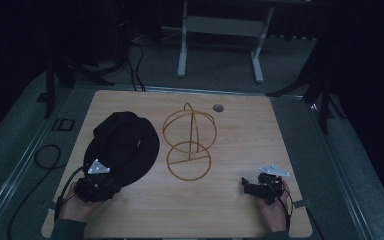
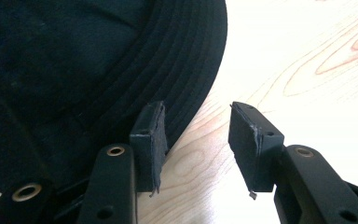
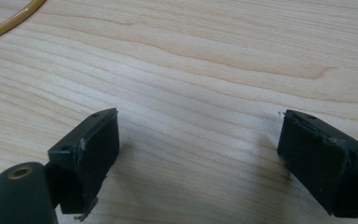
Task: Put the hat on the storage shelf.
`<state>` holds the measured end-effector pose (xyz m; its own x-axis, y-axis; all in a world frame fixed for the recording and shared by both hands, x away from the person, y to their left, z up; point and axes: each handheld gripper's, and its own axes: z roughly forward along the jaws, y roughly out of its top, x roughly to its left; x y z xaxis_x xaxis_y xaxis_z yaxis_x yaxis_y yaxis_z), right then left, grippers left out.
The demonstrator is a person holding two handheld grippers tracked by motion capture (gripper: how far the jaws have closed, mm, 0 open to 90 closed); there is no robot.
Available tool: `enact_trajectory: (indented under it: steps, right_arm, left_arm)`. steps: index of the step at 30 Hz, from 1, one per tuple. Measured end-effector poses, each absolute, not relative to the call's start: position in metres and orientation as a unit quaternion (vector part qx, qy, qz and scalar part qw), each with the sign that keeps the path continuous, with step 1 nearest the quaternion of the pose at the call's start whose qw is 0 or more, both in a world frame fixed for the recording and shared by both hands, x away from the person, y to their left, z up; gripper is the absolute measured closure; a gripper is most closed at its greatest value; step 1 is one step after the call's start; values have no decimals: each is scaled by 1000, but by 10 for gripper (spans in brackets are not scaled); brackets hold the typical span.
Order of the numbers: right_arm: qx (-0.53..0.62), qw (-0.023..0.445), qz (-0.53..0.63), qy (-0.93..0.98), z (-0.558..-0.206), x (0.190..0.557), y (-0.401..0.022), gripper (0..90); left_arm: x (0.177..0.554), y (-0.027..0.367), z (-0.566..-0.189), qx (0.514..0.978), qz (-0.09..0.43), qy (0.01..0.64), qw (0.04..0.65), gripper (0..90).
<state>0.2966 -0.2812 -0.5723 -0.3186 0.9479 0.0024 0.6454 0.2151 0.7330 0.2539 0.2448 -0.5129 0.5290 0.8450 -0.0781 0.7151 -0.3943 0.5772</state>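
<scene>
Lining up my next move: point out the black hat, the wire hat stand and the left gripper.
black hat [image 1: 125, 135], high view, on its crown.
wire hat stand [image 1: 189, 172], high view, on its base ring.
left gripper [image 2: 198, 140], left gripper view, midway between its open jaws.

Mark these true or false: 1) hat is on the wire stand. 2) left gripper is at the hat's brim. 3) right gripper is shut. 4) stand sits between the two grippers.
1) False: the black hat lies on the table, left of the wire stand.
2) True: the left gripper is open, one jaw against the brim.
3) False: the right gripper is open over bare wood.
4) True in the high view.
</scene>
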Motion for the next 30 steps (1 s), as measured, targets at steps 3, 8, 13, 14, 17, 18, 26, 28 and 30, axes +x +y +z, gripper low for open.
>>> enact_trajectory:
  steps: [3,8,13,14,17,18,26,28,30]
  right_arm:
    - [535,233,325,744,-572,297,-281,125]
    - [536,233,325,744,-572,296,-281,125]
    - [536,233,325,744,-572,296,-281,126]
    - [536,233,325,744,-572,296,-281,126]
    - [535,233,325,744,-572,296,-281,126]
    - [535,233,325,744,-572,296,-281,126]
    - [536,233,326,743,-572,296,-281,126]
    - [536,233,326,743,-572,296,-281,126]
    - [537,232,325,743,-572,296,-281,126]
  left_arm:
    - [256,243,-512,831,112,468,280,566]
    - [258,244,-510,832,112,466,281,570]
    - [260,244,-504,834,105,461,283,581]
    - [260,244,-504,834,105,461,283,581]
    - [262,242,-502,839,98,454,282,584]
    - [262,242,-501,841,96,452,280,584]
    - [265,242,-496,849,90,447,268,586]
    - [265,243,-494,850,89,447,264,589]
    - [266,245,-491,854,90,443,256,592]
